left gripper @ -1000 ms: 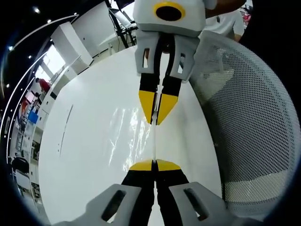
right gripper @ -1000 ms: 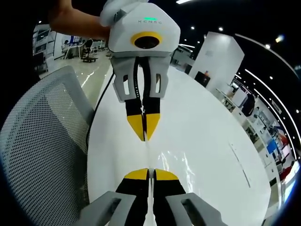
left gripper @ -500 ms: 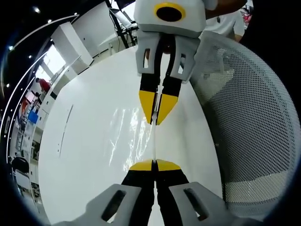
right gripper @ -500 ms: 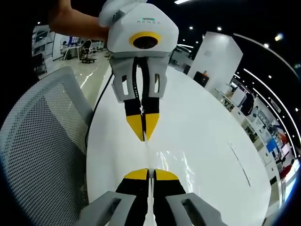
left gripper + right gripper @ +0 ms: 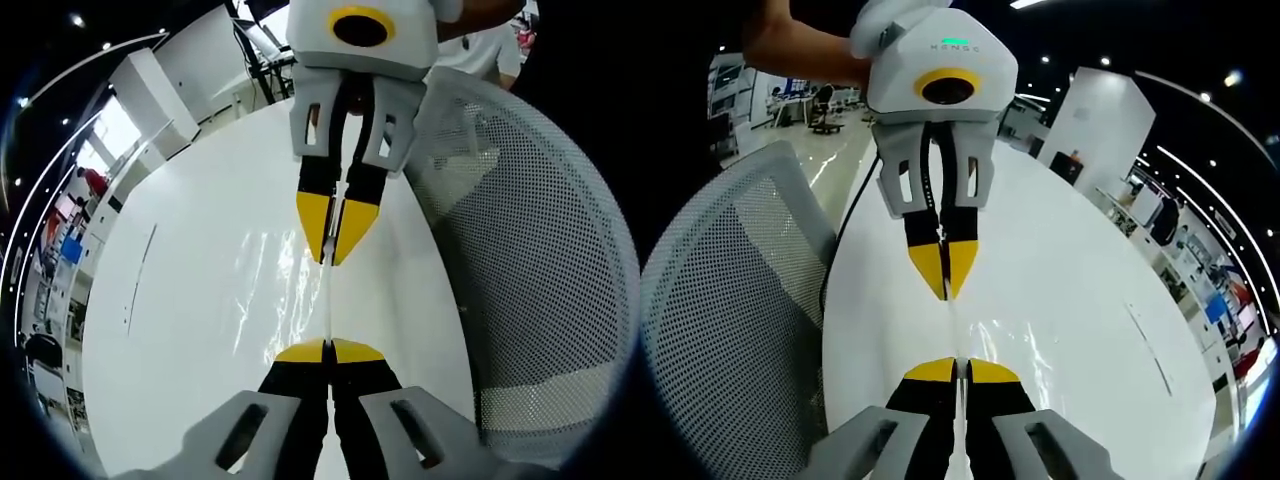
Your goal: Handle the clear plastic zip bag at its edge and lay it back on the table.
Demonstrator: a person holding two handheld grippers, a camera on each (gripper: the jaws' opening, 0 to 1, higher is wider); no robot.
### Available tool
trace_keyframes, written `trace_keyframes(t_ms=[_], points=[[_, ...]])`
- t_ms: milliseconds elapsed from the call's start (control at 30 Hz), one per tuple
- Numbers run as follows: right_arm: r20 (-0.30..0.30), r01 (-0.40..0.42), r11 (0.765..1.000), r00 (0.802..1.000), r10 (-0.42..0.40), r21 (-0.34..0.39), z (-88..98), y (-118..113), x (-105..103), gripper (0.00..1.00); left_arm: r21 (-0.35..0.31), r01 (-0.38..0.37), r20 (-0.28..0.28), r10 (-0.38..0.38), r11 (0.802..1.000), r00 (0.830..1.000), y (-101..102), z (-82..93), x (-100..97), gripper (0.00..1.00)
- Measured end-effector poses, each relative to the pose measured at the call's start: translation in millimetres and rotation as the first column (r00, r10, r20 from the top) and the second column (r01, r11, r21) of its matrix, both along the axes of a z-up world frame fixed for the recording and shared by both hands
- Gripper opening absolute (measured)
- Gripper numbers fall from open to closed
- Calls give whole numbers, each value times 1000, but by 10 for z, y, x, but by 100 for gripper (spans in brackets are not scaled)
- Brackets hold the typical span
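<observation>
A grey mesh chair back (image 5: 540, 260) stands beside the white table (image 5: 180, 330).

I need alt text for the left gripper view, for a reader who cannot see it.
Two yellow-tipped grippers, the left gripper at the bottom and the right gripper facing it, each shut on one edge of a clear bag stretched between them over a white table. A mesh chair stands to the right.

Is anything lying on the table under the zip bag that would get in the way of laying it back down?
Nothing visible does. The clear zip bag hangs stretched between the left gripper and the right gripper, both shut on its edge, and the white table beneath it is bare. A mesh chair stands off to the side.
</observation>
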State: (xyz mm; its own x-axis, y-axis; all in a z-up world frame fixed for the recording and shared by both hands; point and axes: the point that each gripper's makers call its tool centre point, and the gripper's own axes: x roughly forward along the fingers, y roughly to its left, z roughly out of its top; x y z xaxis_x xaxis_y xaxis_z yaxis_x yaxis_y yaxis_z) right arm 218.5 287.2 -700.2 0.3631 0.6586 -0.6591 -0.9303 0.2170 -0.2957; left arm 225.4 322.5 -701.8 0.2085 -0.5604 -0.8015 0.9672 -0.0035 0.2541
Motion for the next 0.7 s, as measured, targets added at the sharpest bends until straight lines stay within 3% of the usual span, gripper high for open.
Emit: trace_keyframes(t_ms=[700], points=[[-2, 5, 1000, 1000, -5, -1, -8, -28, -13, 0, -5, -7, 5, 7, 1000, 1000, 20, -1, 19, 0]])
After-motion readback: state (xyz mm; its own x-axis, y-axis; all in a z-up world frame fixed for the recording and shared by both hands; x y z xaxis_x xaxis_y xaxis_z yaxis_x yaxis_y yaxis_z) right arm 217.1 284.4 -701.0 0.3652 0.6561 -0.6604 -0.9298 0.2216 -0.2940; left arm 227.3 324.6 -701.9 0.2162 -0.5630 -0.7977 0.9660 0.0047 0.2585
